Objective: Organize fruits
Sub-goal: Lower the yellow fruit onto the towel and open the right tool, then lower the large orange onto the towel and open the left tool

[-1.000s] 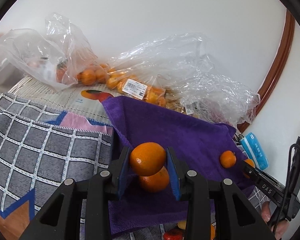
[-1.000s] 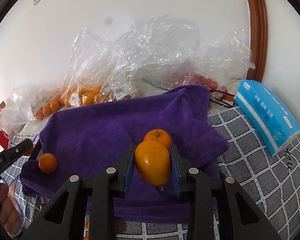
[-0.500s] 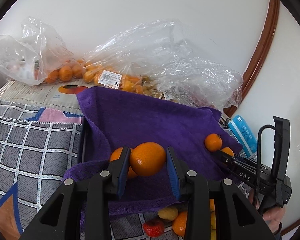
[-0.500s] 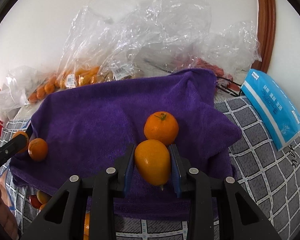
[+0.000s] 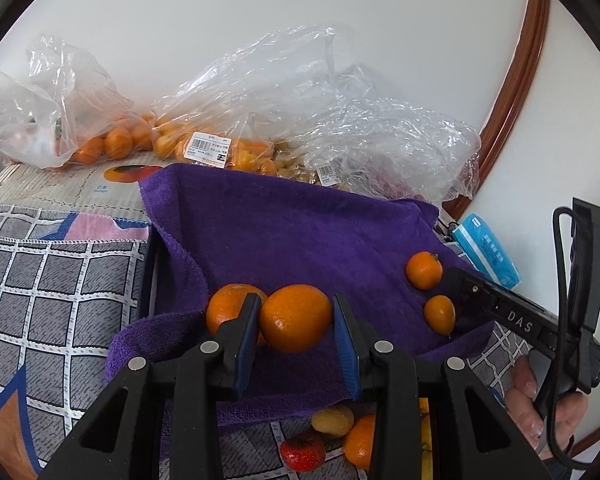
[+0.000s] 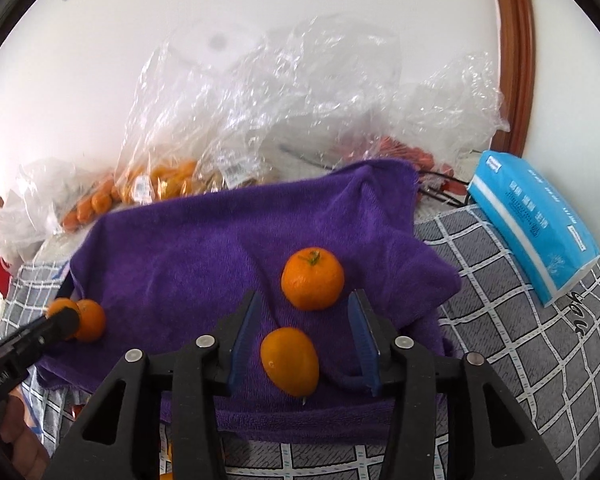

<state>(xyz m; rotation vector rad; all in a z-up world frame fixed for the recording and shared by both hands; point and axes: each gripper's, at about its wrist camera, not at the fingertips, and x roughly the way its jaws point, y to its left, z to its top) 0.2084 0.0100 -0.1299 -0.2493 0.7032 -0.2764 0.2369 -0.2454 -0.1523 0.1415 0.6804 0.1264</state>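
Note:
My left gripper (image 5: 296, 334) is shut on a round orange (image 5: 295, 323) and holds it just above the purple towel (image 5: 300, 232), next to another orange (image 5: 230, 308) lying at the towel's left edge. My right gripper (image 6: 304, 334) is open. A small oval orange fruit (image 6: 290, 361) lies on the towel (image 6: 204, 248) between its fingers, apart from both pads. A stemmed orange (image 6: 312, 284) sits just beyond it. Both of these fruits also show in the left wrist view, the oval one (image 5: 439, 314) and the stemmed one (image 5: 424, 270).
Clear plastic bags of oranges (image 5: 112, 142) and other fruit (image 6: 160, 184) lie along the wall behind the towel. A blue tissue pack (image 6: 532, 224) lies at the right. Loose fruits (image 5: 332, 420), one of them red (image 5: 302, 451), sit on the checked cloth (image 5: 52, 280) in front.
My right gripper has opened and let go of the oval orange fruit, which now rests on the towel. My left gripper has carried its orange rightward beside the left orange.

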